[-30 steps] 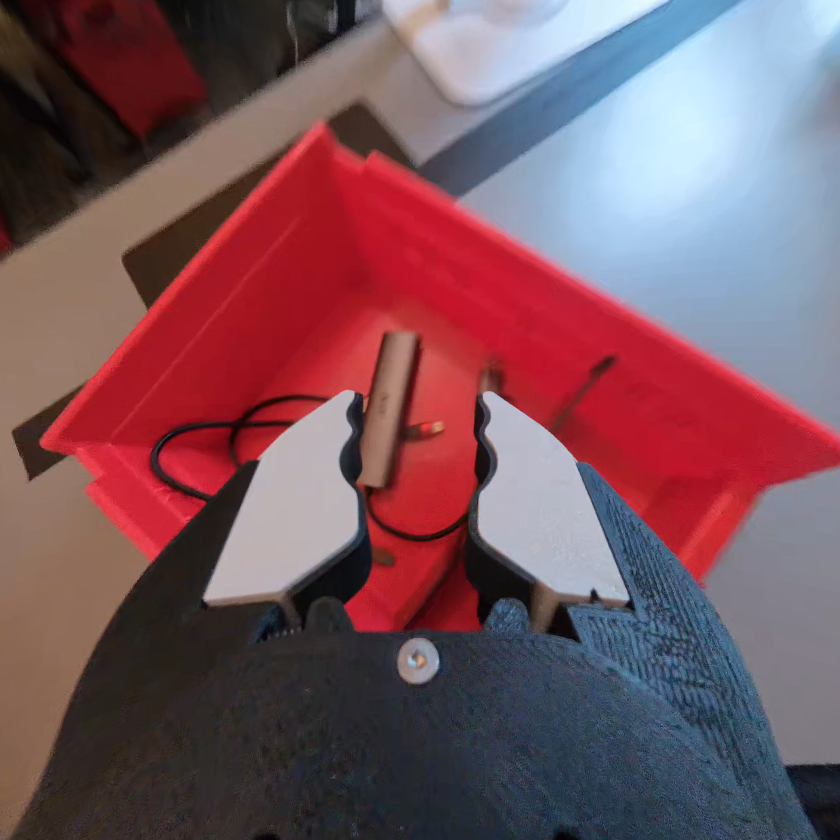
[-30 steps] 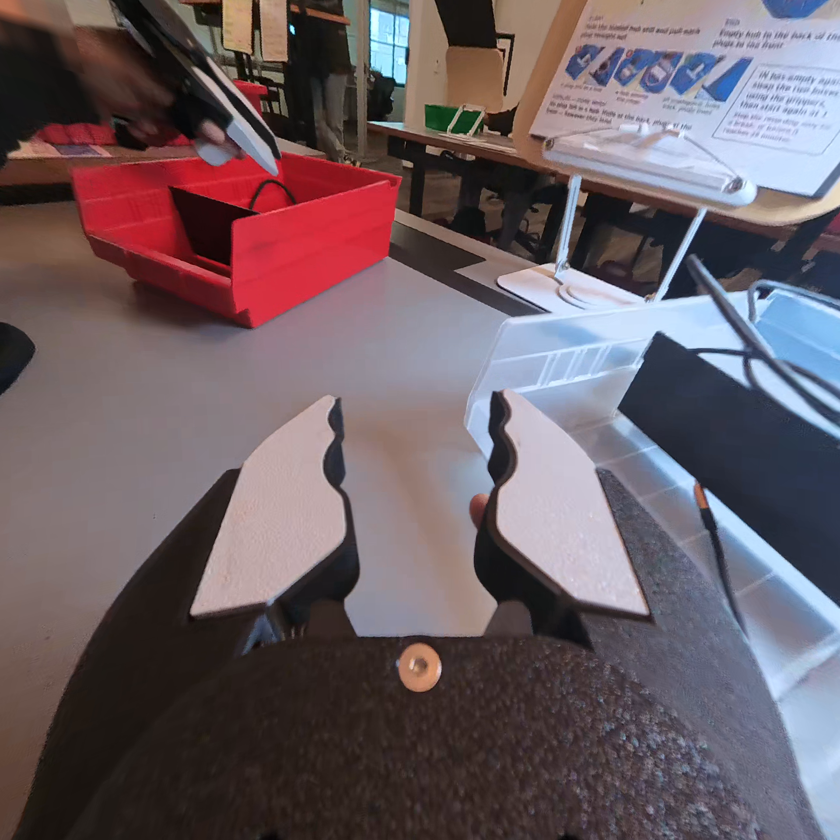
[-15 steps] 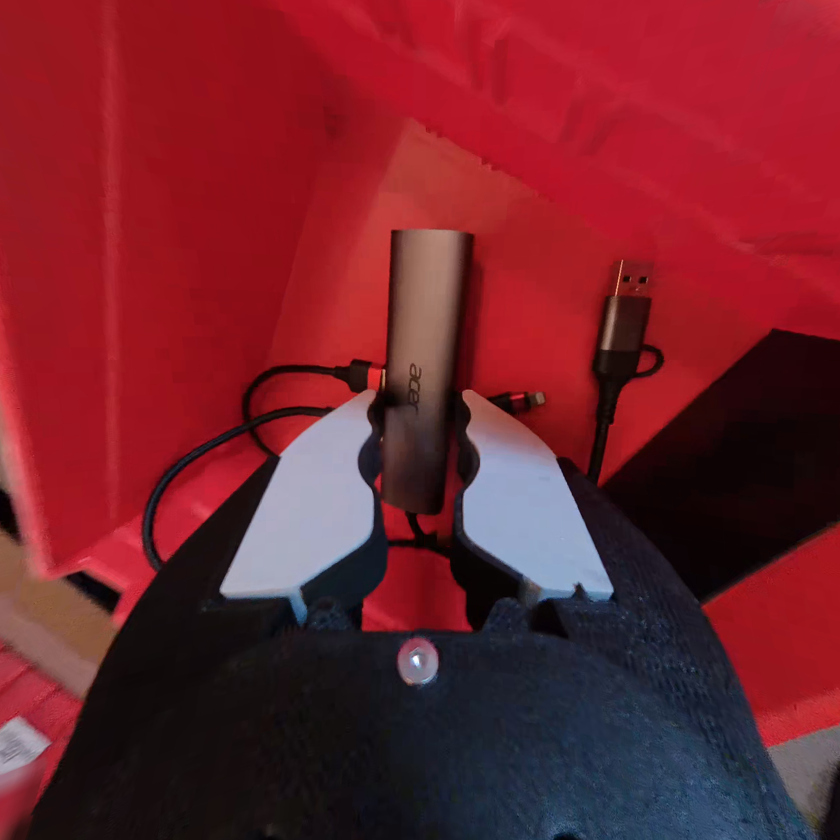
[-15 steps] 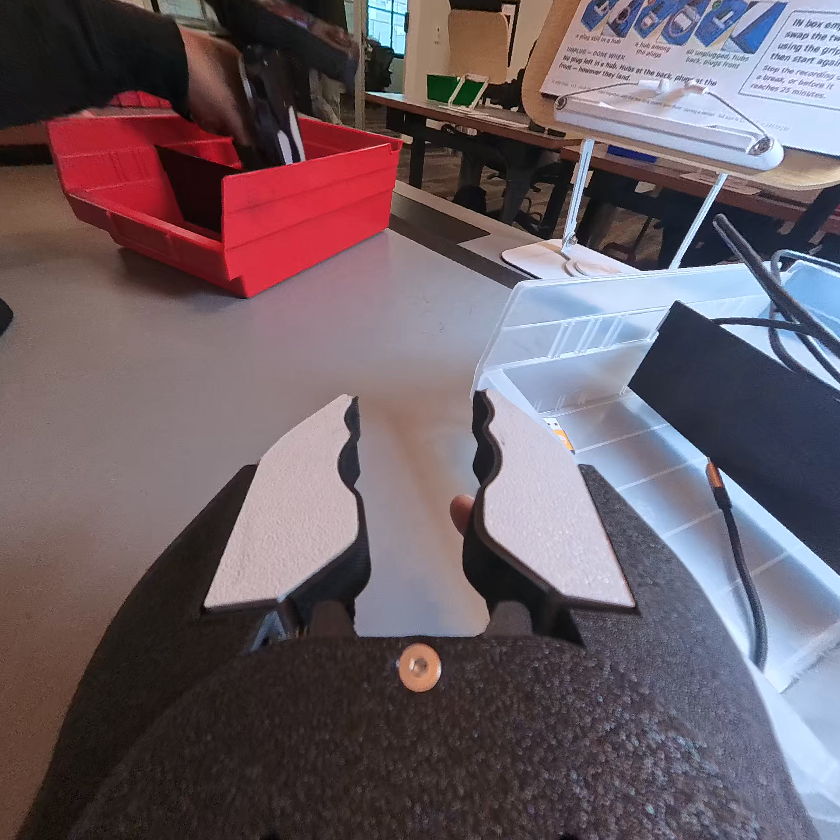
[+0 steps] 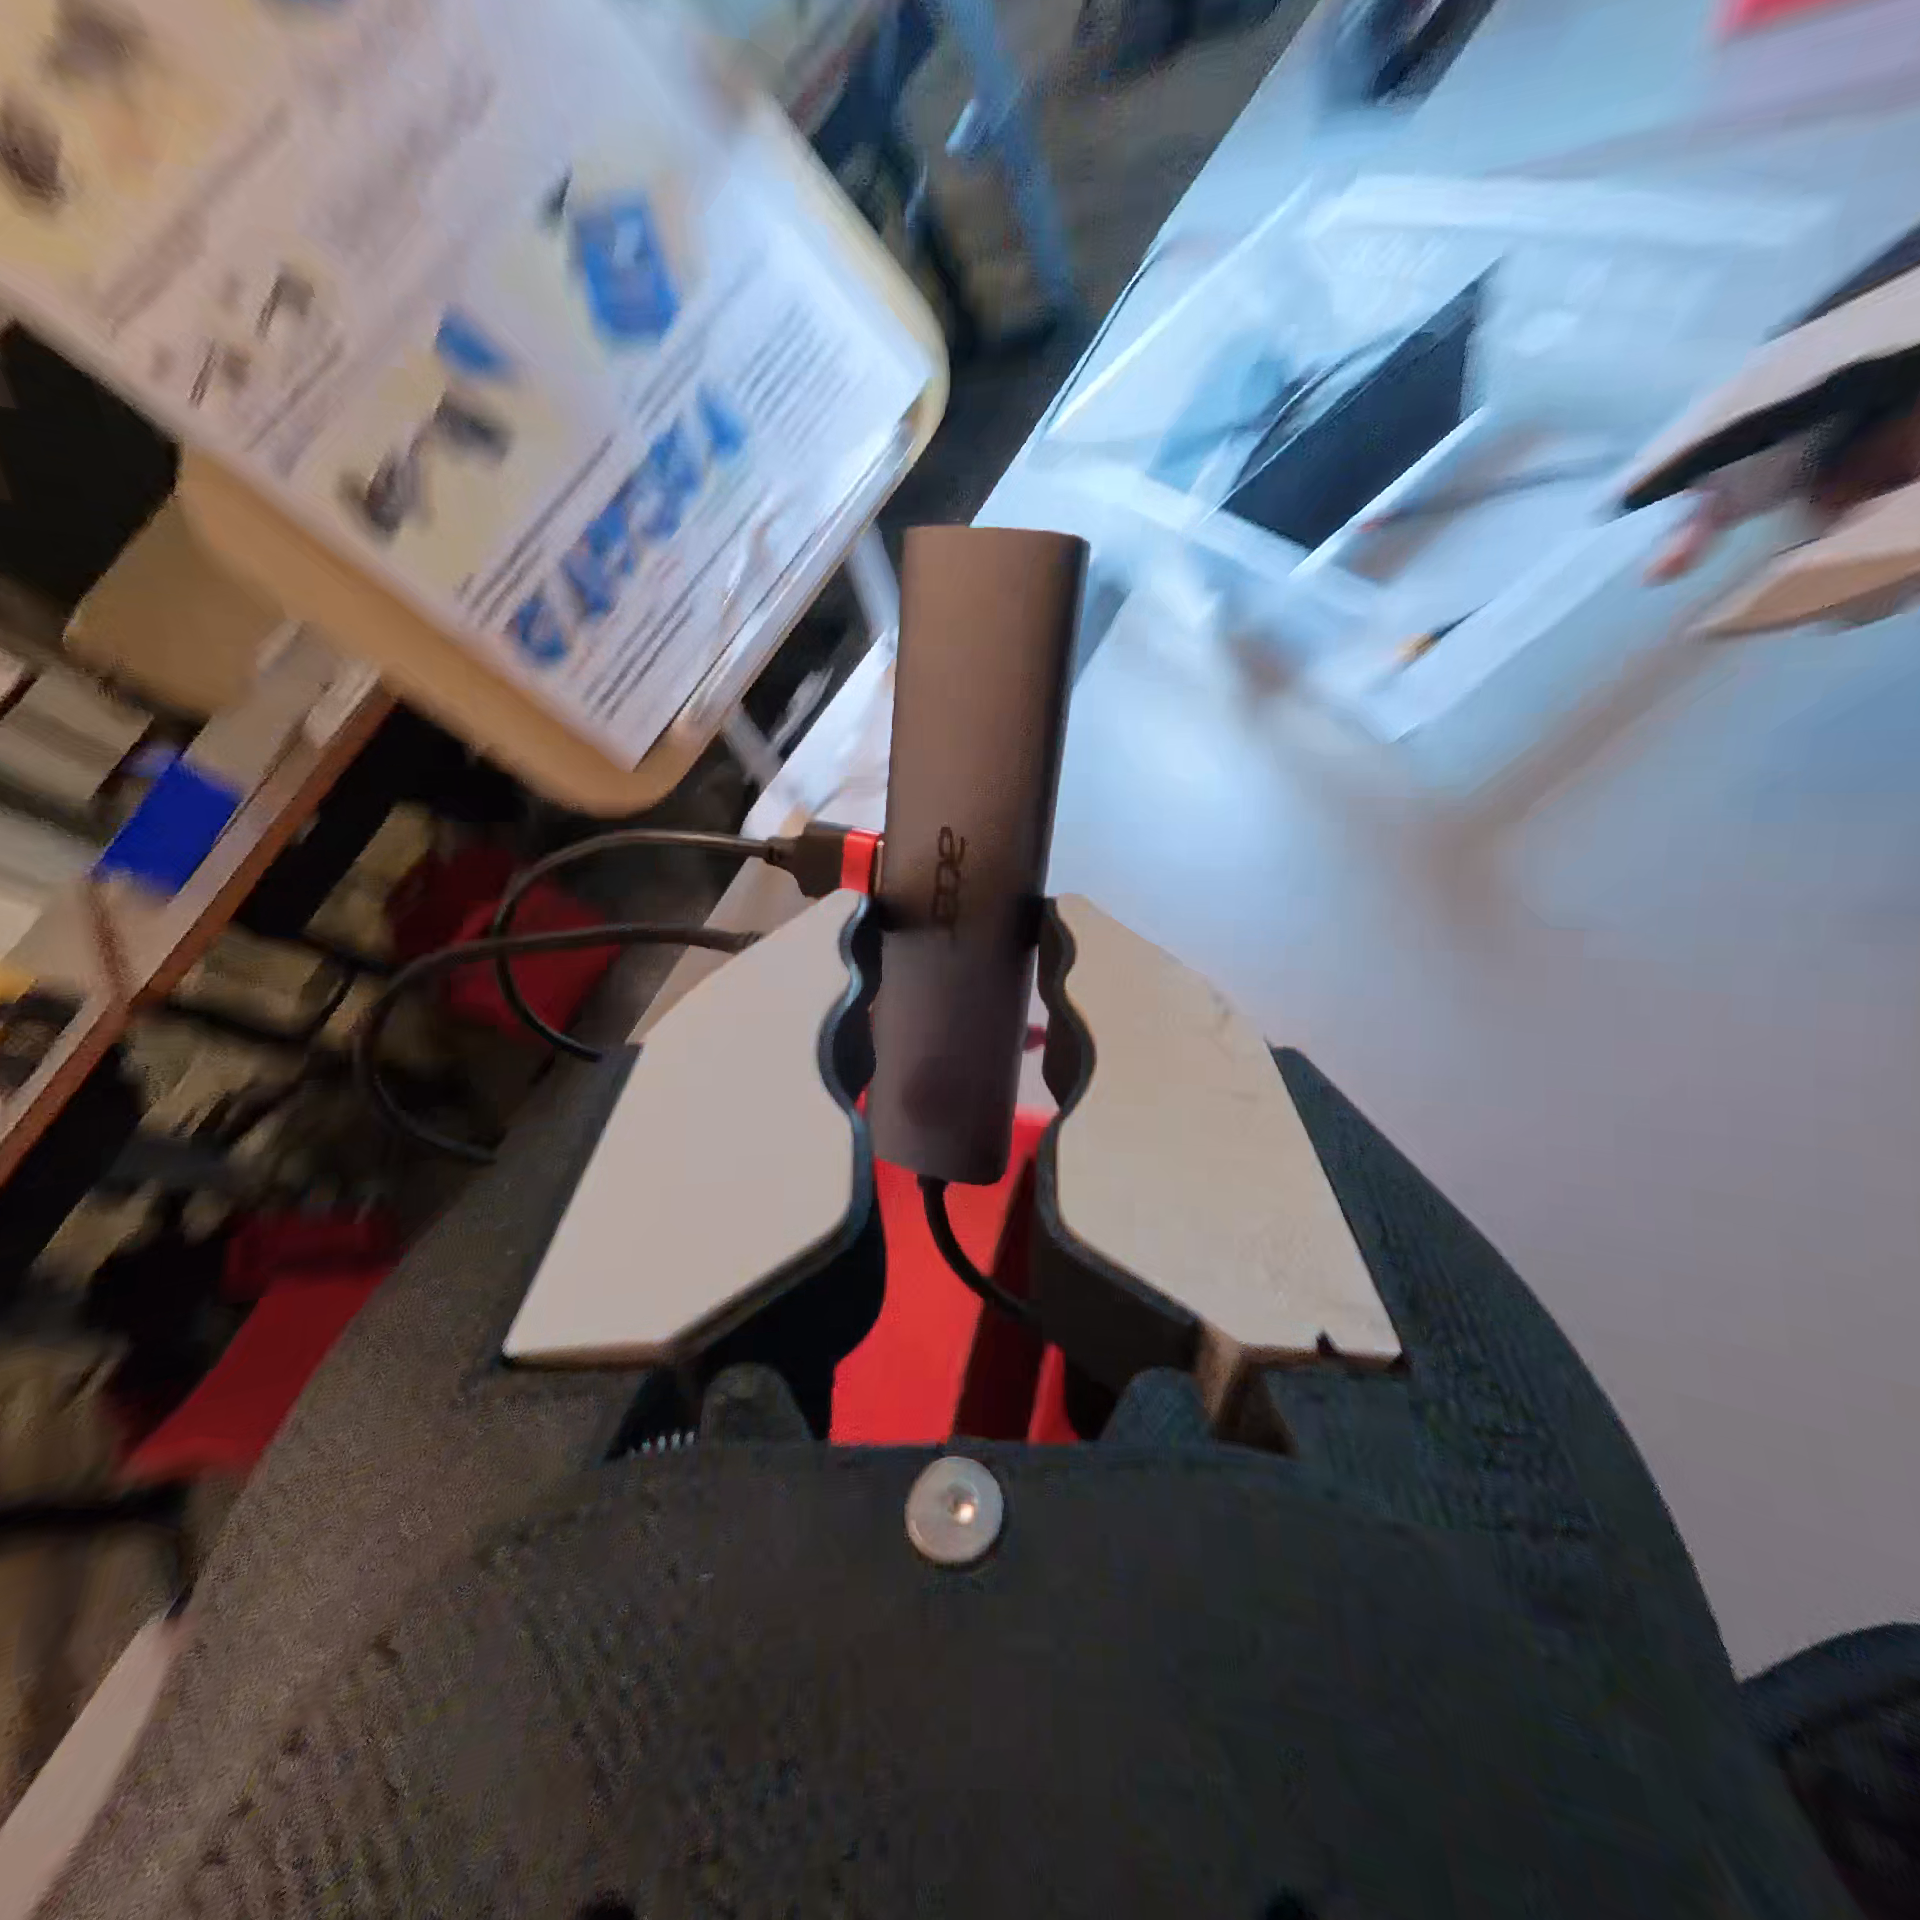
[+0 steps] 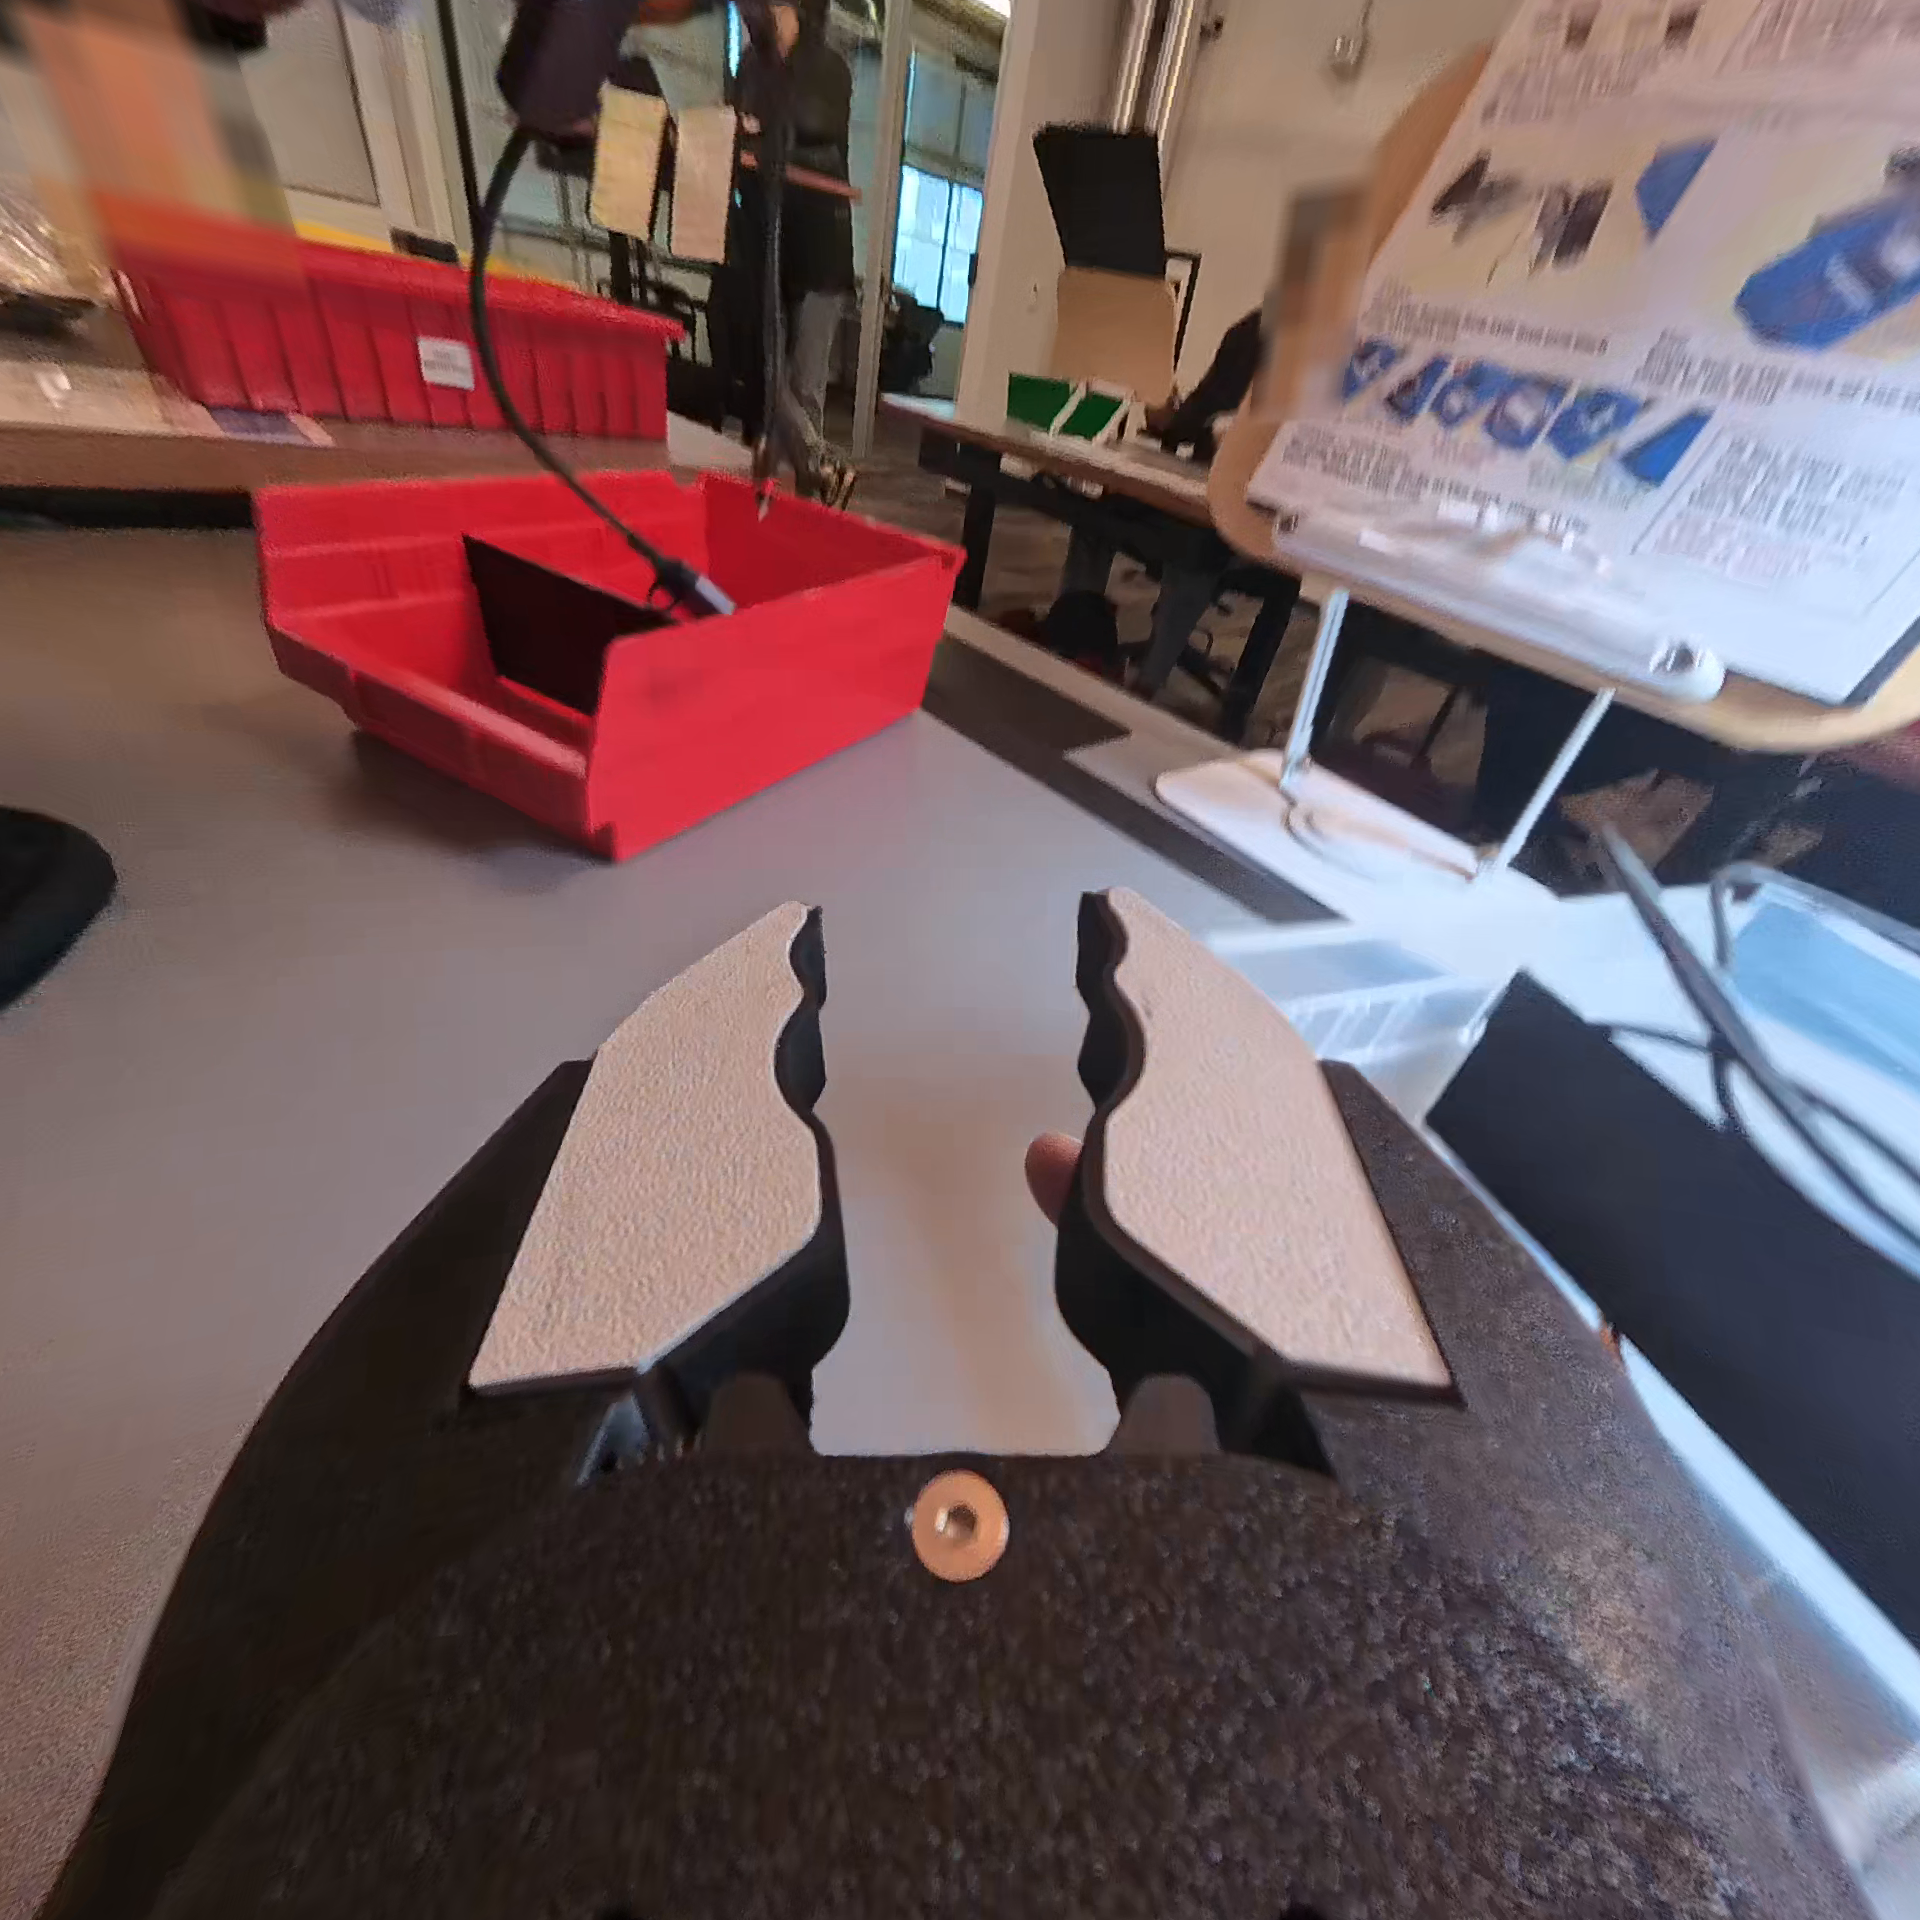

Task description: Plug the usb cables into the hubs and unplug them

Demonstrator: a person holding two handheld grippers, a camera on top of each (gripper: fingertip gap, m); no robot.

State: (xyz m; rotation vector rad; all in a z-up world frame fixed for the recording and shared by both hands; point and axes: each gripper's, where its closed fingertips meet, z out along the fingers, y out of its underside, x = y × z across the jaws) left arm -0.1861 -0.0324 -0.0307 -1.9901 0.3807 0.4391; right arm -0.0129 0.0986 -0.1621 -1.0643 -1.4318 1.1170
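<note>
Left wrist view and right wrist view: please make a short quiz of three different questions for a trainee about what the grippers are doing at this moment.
1. True or false: the left gripper has its jaws shut on the grey hub.
2. Multiple choice: what is between the jaws of the right gripper? A) a hub B) a cable plug C) nothing
3. Fill in: the plug with the red collar sits in the hub's ____ side, as the left wrist view shows it.

Key
1. True; the hub stands up out of the jaws.
2. C; only the grey table shows through the gap.
3. Left; its black cable loops away to the left.
</note>
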